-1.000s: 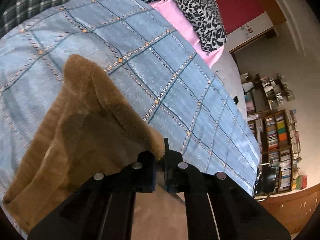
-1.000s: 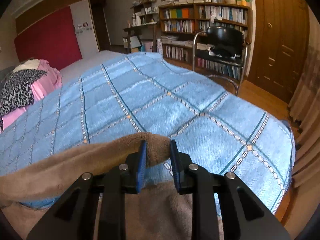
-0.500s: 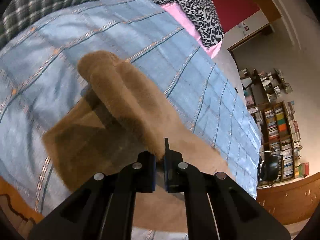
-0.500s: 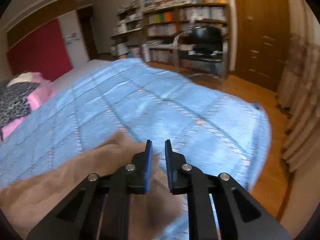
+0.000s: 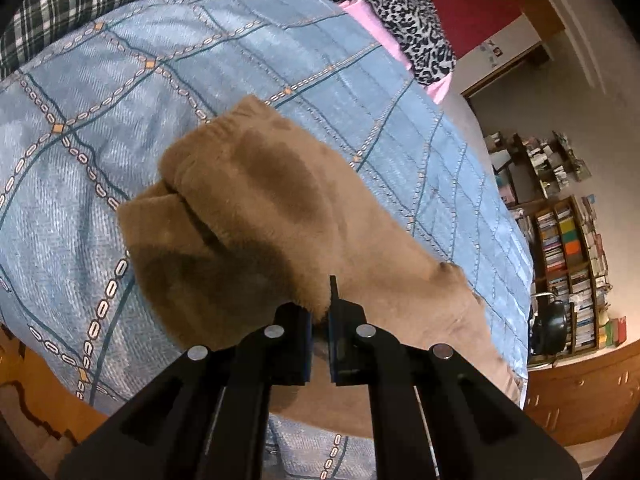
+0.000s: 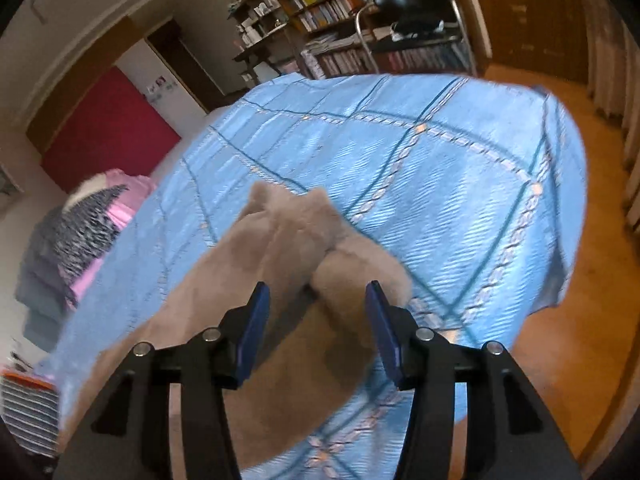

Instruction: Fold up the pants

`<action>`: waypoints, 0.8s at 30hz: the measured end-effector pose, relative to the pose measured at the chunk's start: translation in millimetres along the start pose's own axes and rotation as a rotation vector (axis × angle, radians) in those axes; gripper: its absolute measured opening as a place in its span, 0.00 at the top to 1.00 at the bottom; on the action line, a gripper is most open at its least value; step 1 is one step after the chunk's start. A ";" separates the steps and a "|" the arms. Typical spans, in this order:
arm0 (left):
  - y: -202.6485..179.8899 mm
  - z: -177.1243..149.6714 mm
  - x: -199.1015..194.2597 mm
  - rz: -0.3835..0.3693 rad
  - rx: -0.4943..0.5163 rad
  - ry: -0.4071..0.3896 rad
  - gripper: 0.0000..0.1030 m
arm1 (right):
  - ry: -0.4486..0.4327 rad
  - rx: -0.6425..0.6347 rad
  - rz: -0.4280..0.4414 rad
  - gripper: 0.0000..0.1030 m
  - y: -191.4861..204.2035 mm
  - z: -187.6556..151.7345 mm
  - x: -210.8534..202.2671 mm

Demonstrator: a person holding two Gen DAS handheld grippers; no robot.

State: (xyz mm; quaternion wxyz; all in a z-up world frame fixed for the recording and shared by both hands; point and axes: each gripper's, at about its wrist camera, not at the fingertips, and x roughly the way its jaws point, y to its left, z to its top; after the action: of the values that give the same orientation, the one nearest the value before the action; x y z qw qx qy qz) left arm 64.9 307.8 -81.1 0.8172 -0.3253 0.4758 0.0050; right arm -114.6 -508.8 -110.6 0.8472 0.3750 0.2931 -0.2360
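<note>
Left gripper (image 5: 320,320) pinches the pants (image 5: 260,216) edge, laying the fold on the bed (image 5: 100,92); right gripper (image 6: 316,300), fingers just spread, frees its end.

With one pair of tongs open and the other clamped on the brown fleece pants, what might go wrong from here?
1. The right tongs have just been opening, so the bunched pants may slump out of line.
2. The left tongs pinch one edge of the pants; pulling now could drag the fold askew.
3. The pants lie near the edge of the blue bedspread and could slide off.
</note>
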 end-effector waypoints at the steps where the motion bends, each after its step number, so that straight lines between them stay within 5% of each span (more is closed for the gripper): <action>1: -0.6 -0.3 -1.3 -0.001 0.002 -0.003 0.95 | 0.008 0.015 0.027 0.51 2.2 0.5 3.4; 5: -2.8 -2.6 -3.5 0.003 0.014 -0.013 0.95 | 0.057 0.042 0.091 0.51 9.2 0.4 20.1; 15: -6.9 -2.0 -3.5 -0.016 0.015 -0.025 0.95 | 0.104 0.025 0.090 0.52 26.9 8.2 64.4; 19: -10.5 3.2 -2.5 -0.014 0.032 -0.034 0.95 | 0.052 -0.001 0.053 0.90 39.5 20.9 60.8; 24: -13.2 8.4 -4.0 -0.030 0.065 -0.045 0.95 | -0.051 -0.029 0.058 0.94 48.1 39.3 22.0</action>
State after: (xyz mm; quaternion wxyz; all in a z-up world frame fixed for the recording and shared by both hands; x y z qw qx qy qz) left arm 73.4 303.2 -68.2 0.8378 -0.3054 0.4523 -0.0156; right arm -56.5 -514.0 -79.9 0.8663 0.3649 0.2636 -0.2166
